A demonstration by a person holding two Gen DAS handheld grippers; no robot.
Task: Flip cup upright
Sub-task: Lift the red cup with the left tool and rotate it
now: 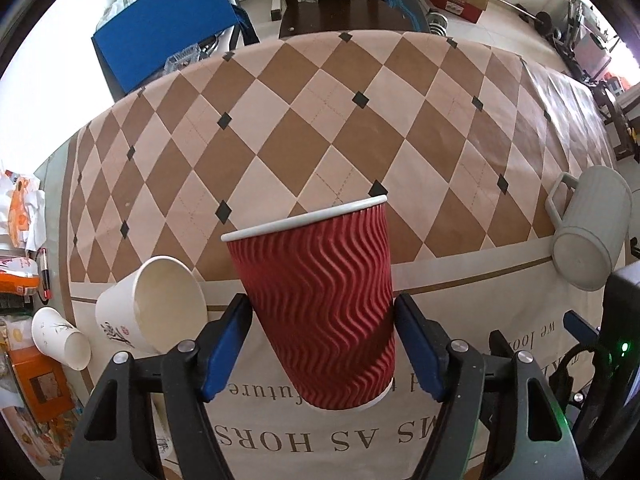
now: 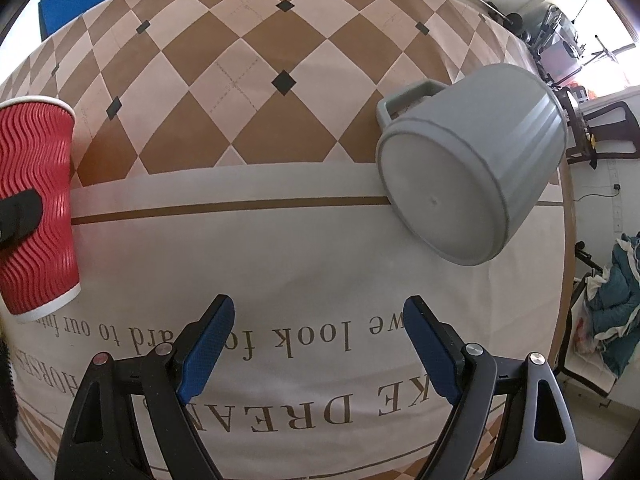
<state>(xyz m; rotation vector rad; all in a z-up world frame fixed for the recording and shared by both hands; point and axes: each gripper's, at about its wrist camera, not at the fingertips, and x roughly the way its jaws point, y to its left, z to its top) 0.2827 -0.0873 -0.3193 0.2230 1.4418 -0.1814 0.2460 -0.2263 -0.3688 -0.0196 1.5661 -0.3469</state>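
- Left claw (image 1: pixel 323 312) has its blue pads (image 1: pixel 226 346) set against both sides of the red ribbed paper cup (image 1: pixel 320 304), pinching it about mid-body.
- Held this way, the red cup sits mouth-up, white rim on top and leaning slightly, near the front edge of the worktop (image 1: pixel 320 120) over the printed lettering; whether its base touches the cloth cannot be told.
- Right claw (image 2: pixel 318 316) is spread wide and holds nothing, its blue pads (image 2: pixel 206 348) hanging over the lettering by the front edge.
- Grey handled mug (image 2: pixel 472 160) lies on its side toward the right edge of the worktop, base turned to the camera, handle on the far side, well apart from the right claw.
- Only the left wrist view shows a white paper cup (image 1: pixel 156 304) on its side near the front-left corner, and a second white cup (image 1: pixel 60 338) lying beyond the left edge among clutter.
- Only the right wrist view shows the red cup from its side, with one dark finger (image 2: pixel 20 212) of the left claw across its wall.
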